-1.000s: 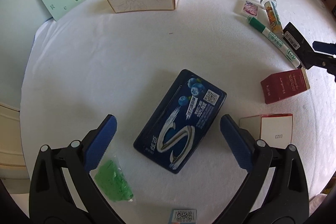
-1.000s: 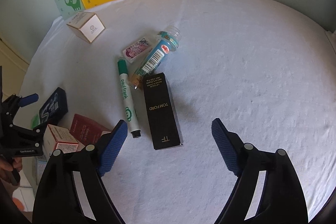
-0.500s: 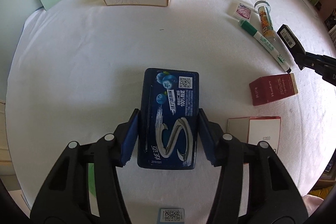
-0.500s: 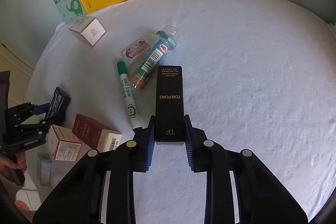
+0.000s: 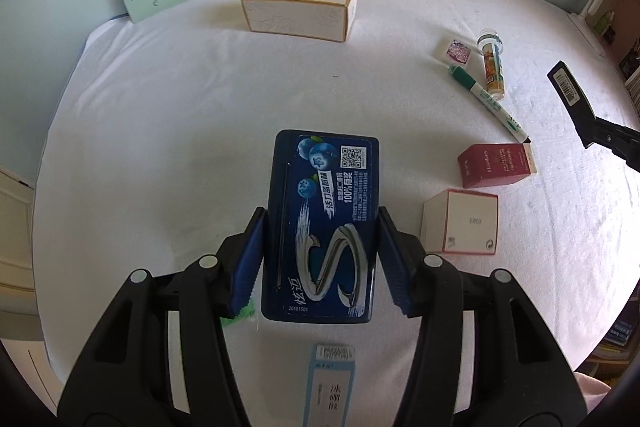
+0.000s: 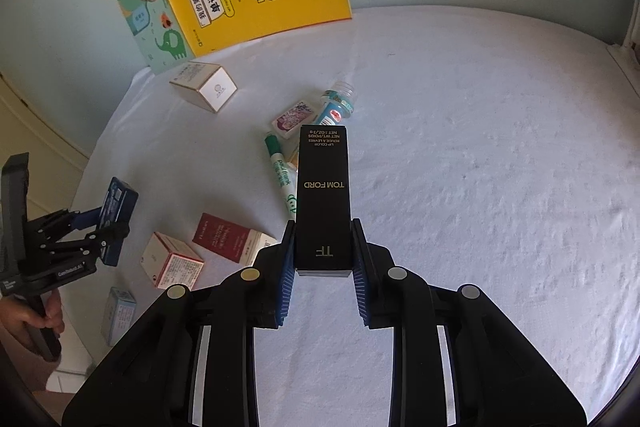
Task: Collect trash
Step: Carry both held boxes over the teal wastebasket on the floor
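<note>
Two grabs at once: my left gripper (image 5: 320,259) has its jaws clamped on the gum pack (image 5: 322,223), long axis pointing straight out ahead. My right gripper (image 6: 323,269) pinches the black box (image 6: 324,195) lengthwise too, both up off the white sheet (image 6: 480,187).

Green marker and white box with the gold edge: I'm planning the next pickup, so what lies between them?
In the right wrist view, only bare white sheet lies between the green marker and the white box. The pink packet lies off to the side.
</note>
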Tool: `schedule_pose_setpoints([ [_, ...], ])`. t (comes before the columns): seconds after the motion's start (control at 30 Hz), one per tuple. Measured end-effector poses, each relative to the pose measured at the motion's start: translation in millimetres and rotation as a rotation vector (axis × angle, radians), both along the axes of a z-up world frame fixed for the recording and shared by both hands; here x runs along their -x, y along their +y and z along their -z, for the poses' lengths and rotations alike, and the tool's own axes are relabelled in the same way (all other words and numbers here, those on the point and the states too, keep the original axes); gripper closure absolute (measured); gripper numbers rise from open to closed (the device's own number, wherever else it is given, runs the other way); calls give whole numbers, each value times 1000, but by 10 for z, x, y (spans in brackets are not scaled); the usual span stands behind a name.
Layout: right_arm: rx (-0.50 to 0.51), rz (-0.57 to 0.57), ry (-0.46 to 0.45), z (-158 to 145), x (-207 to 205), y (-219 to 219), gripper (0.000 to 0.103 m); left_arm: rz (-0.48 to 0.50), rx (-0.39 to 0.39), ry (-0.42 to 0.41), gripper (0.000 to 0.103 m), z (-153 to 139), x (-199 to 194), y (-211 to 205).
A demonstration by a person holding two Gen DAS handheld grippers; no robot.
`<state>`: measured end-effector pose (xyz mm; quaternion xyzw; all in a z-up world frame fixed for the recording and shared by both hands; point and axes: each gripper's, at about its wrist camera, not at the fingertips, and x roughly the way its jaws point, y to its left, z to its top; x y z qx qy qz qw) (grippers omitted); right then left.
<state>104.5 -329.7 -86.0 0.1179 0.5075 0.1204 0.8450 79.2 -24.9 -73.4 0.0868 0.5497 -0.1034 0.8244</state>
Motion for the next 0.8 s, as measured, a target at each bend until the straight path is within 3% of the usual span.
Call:
schedule_pose_setpoints([
  [0.4,-73,-121,-85,-347,196,310,76,-118,-4,-51,52,-262,351,287],
  [0.8,-133,-410,-138,-622,392,1082,76,-341,-13,-82,52,-354,1018,572],
])
